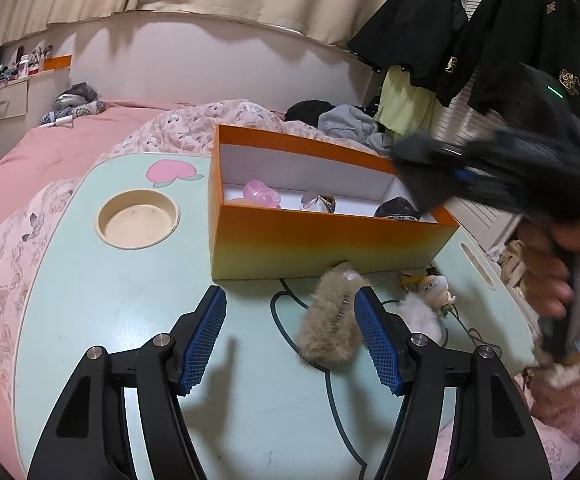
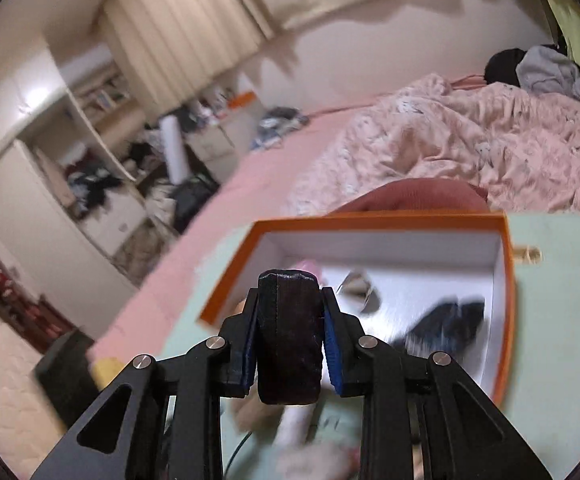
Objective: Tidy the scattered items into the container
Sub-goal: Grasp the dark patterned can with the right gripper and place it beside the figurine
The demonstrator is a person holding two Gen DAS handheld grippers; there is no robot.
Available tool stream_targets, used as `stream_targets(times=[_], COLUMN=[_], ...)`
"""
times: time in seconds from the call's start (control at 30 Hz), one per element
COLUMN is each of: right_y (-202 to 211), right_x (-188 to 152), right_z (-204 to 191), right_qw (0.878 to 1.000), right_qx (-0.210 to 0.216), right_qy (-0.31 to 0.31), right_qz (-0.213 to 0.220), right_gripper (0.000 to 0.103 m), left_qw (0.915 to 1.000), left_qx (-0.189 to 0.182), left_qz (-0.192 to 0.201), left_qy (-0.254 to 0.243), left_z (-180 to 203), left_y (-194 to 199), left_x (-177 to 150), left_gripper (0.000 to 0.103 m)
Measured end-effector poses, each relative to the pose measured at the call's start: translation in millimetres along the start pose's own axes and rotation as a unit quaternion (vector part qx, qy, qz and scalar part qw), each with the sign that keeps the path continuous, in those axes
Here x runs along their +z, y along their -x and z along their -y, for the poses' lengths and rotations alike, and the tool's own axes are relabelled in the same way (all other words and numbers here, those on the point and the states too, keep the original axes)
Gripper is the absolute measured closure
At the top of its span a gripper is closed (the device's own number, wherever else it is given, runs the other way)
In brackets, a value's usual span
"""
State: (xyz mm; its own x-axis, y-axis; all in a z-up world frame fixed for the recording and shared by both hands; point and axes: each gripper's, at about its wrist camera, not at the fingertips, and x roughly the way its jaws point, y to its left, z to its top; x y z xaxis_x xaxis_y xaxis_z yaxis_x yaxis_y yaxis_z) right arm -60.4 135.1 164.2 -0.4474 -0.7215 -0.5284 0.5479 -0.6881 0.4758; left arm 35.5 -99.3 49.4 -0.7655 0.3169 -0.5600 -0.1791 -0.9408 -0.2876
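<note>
An orange box (image 1: pixel 330 240) with a white inside stands on the mint-green lap table (image 1: pixel 90 300). In it lie a pink crystal (image 1: pixel 262 192), a clear faceted piece (image 1: pixel 318 202) and a dark patterned item (image 1: pixel 398 208). My left gripper (image 1: pixel 290 296) stands open just above the table in front of the box. A beige furry hair clip (image 1: pixel 330 320) lies against its right finger's inner side. A small figure charm with white fluff (image 1: pixel 434 288) lies to the right. My right gripper (image 2: pixel 290 292) is shut on a dark blocky object (image 2: pixel 288 340), held near the box's rim (image 2: pixel 370 220).
The table has a round cup recess (image 1: pixel 138 216) and sits on a bed with a pink quilt (image 2: pixel 470 140). A hand (image 1: pixel 550 272) and the blurred right gripper (image 1: pixel 490 172) fill the right side. Black clothes (image 1: pixel 510 40) hang behind; cluttered shelves (image 2: pixel 102 168) stand at the left.
</note>
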Motion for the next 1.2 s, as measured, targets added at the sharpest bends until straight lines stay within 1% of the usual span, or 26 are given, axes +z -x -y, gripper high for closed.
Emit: stream_targets(times=[0.07,0.2,0.3,0.43,0.53,0.67,0.73,0.77,0.83,0.9,0.93,1.0,1.07,1.2], right_y=[14,24,27,21,8,-5,-7,-7,-3,4,9,14,18,18], right_x=[-20,-62,-82,-90,-92,-92,-91,-92,-96,-97,-98,-100,-103,-107], right_z=[1,15,24,29,37,39,39,39,38,35,31,23,16,11], right_qw=[1.000,0.999,0.999,0.998,0.996,0.996,0.996,0.995,0.995,0.996,0.995,0.993,0.989,0.985], right_qx=[0.011,0.018,0.007,-0.039,-0.065,-0.065,-0.074,-0.082,-0.091,-0.093,-0.098,-0.117,-0.139,-0.160], right_qy=[-0.004,-0.026,-0.037,-0.025,-0.025,-0.016,-0.009,-0.005,-0.002,0.005,0.013,0.030,0.046,0.052], right_qz=[0.003,-0.020,-0.024,-0.035,-0.049,-0.052,-0.049,-0.047,-0.037,-0.016,-0.004,0.012,0.027,0.040], right_gripper=[0.076,0.076,0.076,0.076,0.076,0.076,0.076,0.074,0.068,0.059,0.056,0.047,0.045,0.045], left_qw=[1.0000,1.0000,1.0000,1.0000,1.0000,1.0000,1.0000,1.0000,1.0000,1.0000,0.9999,0.9998,0.9997,0.9997], left_qx=[0.003,0.004,0.005,0.006,0.008,0.006,0.005,0.005,0.005,0.007,0.012,0.022,0.023,0.015], left_qz=[-0.003,-0.001,0.004,0.003,-0.001,-0.002,-0.001,0.000,0.000,-0.001,-0.002,-0.003,0.002,0.017], left_qy=[0.002,0.007,0.007,0.007,0.006,0.004,0.003,0.003,0.003,0.004,0.003,0.003,0.004,-0.010], left_z=[-1,-3,-2,-1,-1,1,1,1,0,0,1,1,2,12], left_y=[-2,-3,-1,-2,-4,-4,-3,-3,-2,-3,-2,-1,3,16], left_x=[0,-1,-1,-1,-2,-3,-3,-3,-3,-3,-3,-2,1,16], left_gripper=[0.036,0.036,0.036,0.036,0.036,0.036,0.036,0.036,0.036,0.036,0.036,0.036,0.036,0.036])
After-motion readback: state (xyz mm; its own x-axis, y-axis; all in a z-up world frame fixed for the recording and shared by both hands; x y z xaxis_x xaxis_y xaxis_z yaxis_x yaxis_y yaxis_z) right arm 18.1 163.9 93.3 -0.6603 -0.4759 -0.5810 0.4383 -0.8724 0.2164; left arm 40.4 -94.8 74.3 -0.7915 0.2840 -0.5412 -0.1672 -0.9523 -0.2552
